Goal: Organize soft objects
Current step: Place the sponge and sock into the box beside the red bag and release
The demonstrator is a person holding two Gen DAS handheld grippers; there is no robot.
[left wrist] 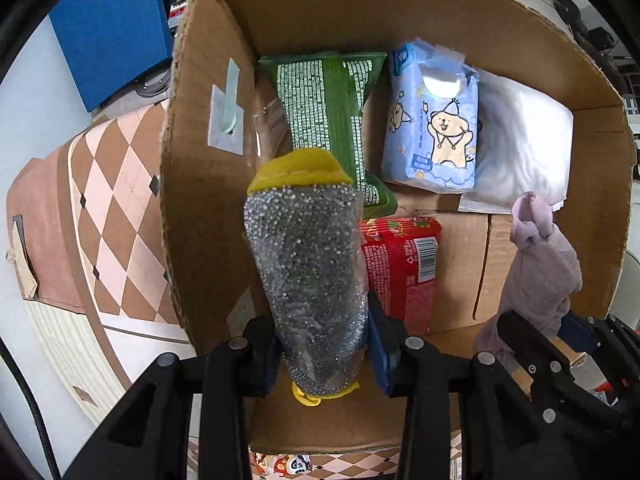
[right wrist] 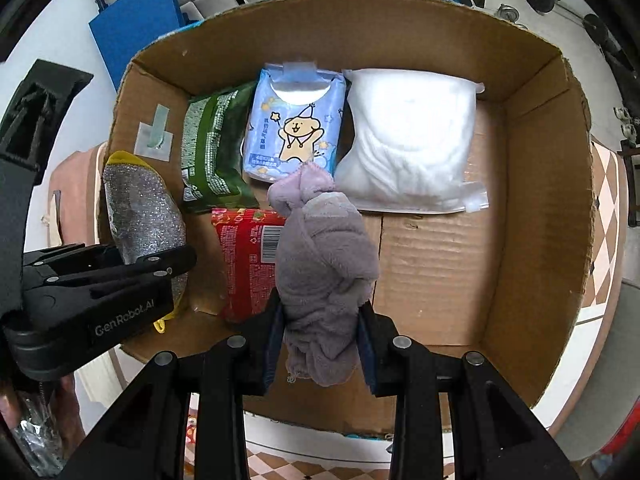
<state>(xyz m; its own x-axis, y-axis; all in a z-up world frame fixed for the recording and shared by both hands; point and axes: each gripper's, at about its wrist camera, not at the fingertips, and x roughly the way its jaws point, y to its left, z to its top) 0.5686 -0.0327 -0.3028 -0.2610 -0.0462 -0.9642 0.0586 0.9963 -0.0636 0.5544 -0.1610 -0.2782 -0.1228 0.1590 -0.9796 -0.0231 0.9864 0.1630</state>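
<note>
Btwn left gripper (left wrist: 324, 344) jaws: glitter sponge (left wrist: 308, 276); right gripper (right wrist: 322, 344) clamps lilac towel (right wrist: 324, 264).

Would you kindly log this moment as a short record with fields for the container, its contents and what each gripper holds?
container: open cardboard box
lying in box: green packet, blue tissue pack, white bag, red packet
left gripper: shut on silver scrubbing pad, yellow trim, over the box's left side
right gripper: shut on lilac towel, above red packet
</note>
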